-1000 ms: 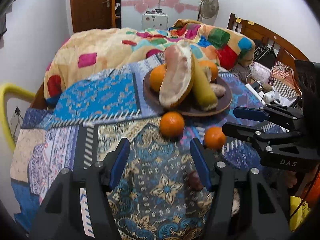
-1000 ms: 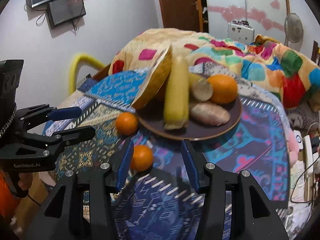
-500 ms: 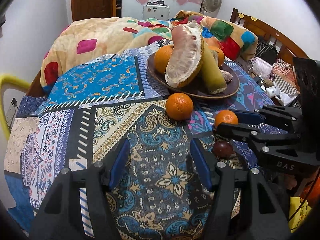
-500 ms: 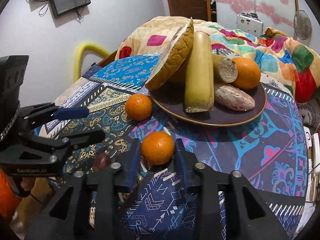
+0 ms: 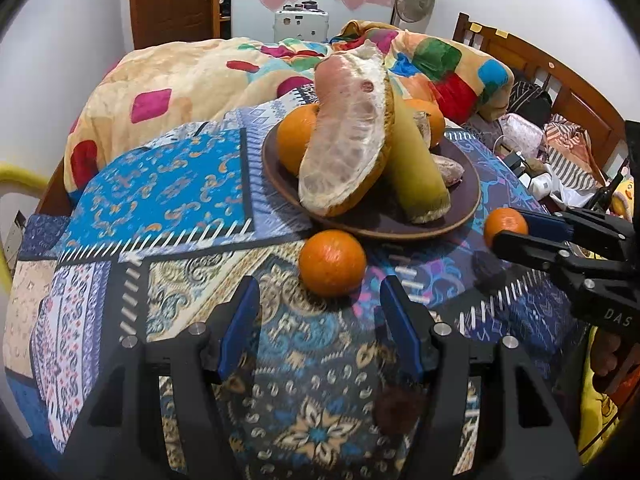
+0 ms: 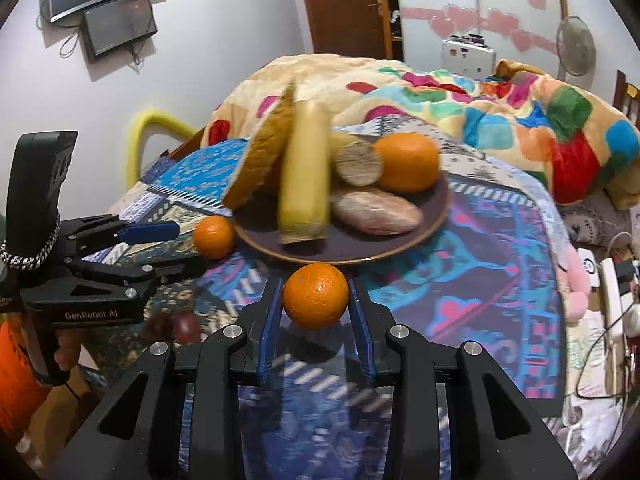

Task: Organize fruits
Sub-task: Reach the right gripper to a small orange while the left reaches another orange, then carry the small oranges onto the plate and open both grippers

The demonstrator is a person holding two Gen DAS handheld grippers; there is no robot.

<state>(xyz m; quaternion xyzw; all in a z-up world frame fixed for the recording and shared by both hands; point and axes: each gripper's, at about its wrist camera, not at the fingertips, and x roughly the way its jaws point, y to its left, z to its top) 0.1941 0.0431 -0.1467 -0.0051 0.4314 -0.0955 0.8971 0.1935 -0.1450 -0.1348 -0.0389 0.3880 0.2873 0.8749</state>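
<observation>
My right gripper (image 6: 315,306) is shut on a small orange (image 6: 315,295) and holds it just above the cloth, in front of the brown plate (image 6: 434,216); the held orange also shows in the left wrist view (image 5: 505,225). The plate (image 5: 468,204) carries a pomelo wedge (image 5: 347,148), a yellow-green piece (image 5: 412,168), oranges and a pale tuber. A second small orange (image 5: 332,262) lies on the cloth ahead of my open, empty left gripper (image 5: 320,312), also seen in the right wrist view (image 6: 214,237). A dark reddish fruit (image 6: 186,324) lies near the front edge.
The patterned cloth covers a bed, with a colourful patchwork blanket (image 5: 192,76) heaped behind the plate. A wooden headboard (image 5: 568,84) and cluttered items stand at the right. A yellow chair frame (image 6: 148,136) is at the left edge.
My right gripper closed on the near orange and lifted it off the cloth towards the plate. My left gripper moved closer to the other orange, still open.
</observation>
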